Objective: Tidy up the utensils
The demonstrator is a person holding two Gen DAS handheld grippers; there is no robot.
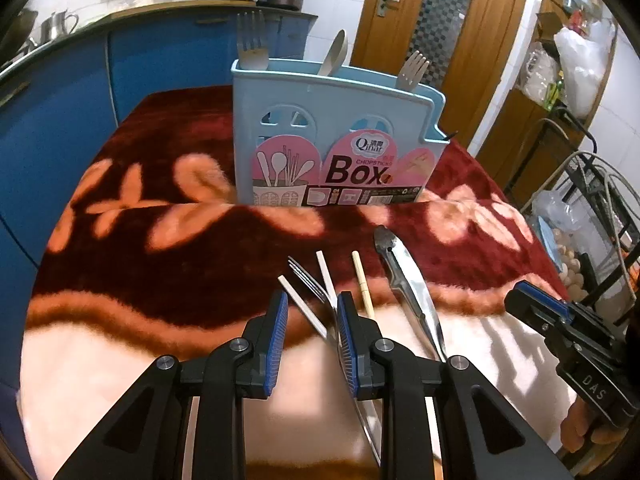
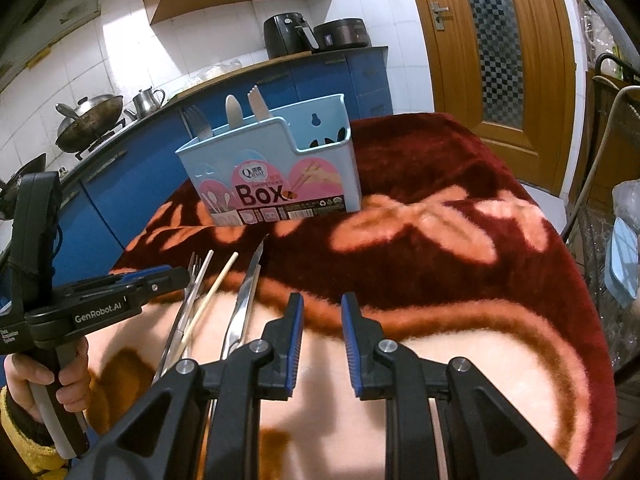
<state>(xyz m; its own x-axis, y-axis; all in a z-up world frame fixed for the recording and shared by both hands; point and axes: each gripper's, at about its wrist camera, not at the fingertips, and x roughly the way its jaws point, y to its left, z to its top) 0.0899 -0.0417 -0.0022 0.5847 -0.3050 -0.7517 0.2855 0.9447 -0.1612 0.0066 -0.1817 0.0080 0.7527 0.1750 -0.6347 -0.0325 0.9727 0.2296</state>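
Observation:
A light blue utensil box (image 1: pixel 336 136) stands on the red floral blanket (image 1: pixel 160 264) with forks and a spoon upright in it; it also shows in the right wrist view (image 2: pixel 276 168). In front of it lie a fork (image 1: pixel 310 280), white chopsticks (image 1: pixel 300 304), a wooden chopstick (image 1: pixel 363 284) and metal tongs (image 1: pixel 412 292). My left gripper (image 1: pixel 312 304) is open, its fingers low over the fork and chopsticks. It shows in the right wrist view (image 2: pixel 160 276). My right gripper (image 2: pixel 322 306) is open and empty over the blanket, right of the tongs (image 2: pixel 244 300).
Blue kitchen cabinets (image 1: pixel 120 64) with a wok (image 2: pixel 88 116) and kettle stand behind the table. A wooden door (image 2: pixel 496 52) is at the back right. A wire rack (image 1: pixel 592 216) with bags and eggs stands to the table's right.

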